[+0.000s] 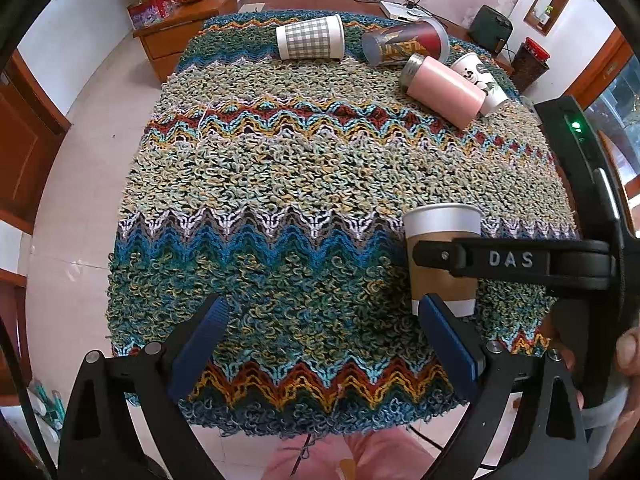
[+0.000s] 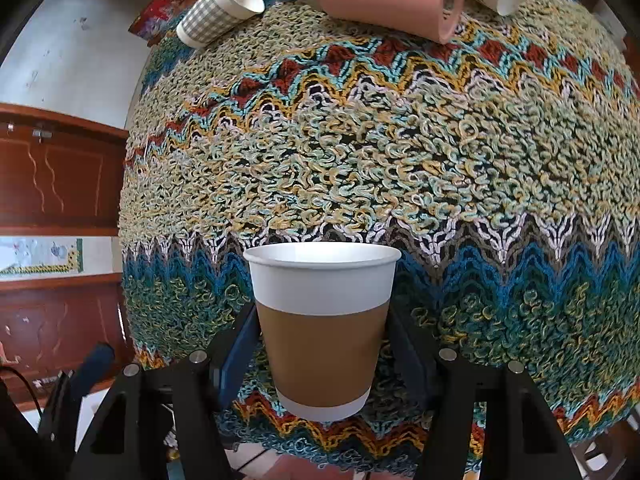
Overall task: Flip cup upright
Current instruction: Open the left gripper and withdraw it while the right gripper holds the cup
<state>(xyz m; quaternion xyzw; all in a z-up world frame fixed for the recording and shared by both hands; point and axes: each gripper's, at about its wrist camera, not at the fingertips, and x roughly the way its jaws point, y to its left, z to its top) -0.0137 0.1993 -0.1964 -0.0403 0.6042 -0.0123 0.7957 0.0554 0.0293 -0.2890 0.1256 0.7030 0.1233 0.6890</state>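
Right tongs [image 2: 322, 356] clamp the brown-sleeved cup [image 2: 322, 320], upright, near the worktop's [image 1: 280, 184] front edge. Left tongs [image 1: 320, 344] spread wide, empty. Lower until the base seats flat on the knit, then release gently.

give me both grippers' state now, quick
left gripper: open, holding nothing.
right gripper: shut on the brown-sleeved paper cup, which is upright.

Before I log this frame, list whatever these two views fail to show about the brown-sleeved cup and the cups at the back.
- Brown-sleeved cup: its inside is out of sight in both views; the rim faces up, above the lenses.
- Same cup's base on the knitted cloth: left view, the left gripper finger covers it; contact unclear.
- Printed tumbler: left view, lettering too small to read.
- Panda cup: left view, partly hidden by the pink bottle.
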